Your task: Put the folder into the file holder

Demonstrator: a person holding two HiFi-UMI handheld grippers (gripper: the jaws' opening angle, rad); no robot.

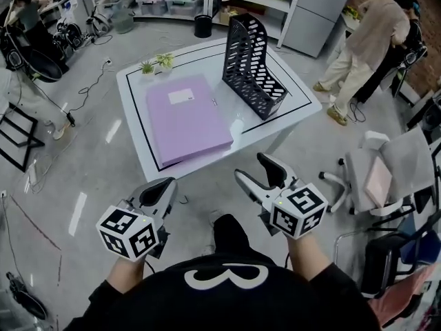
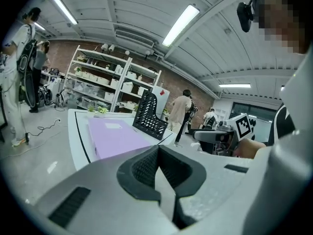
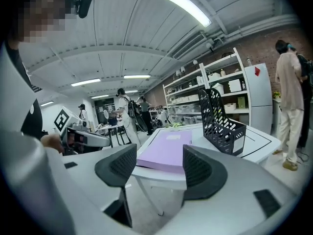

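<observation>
A purple folder (image 1: pixel 186 119) lies flat on the white table (image 1: pixel 289 88), its white label toward the far end. To its right stands an upright black mesh file holder (image 1: pixel 251 57), apart from the folder. Both grippers hover off the table's near edge, short of the folder. My left gripper (image 1: pixel 165 183) is shut, pads touching with nothing between them (image 2: pixel 157 153). My right gripper (image 1: pixel 253 167) is open wide and holds nothing; past its gap (image 3: pixel 159 163) I see the folder (image 3: pixel 168 148) and the file holder (image 3: pixel 220 116). The left gripper view shows the folder (image 2: pixel 115 133) and holder (image 2: pixel 149 115) ahead.
Two small potted plants (image 1: pixel 156 63) sit at the table's far left corner. A grey office chair (image 1: pixel 386 174) stands to the right, near my right gripper. A person (image 1: pixel 368 36) stands at the back right. Shelves and a black bin (image 1: pixel 202 25) line the back; cables trail on the floor at left.
</observation>
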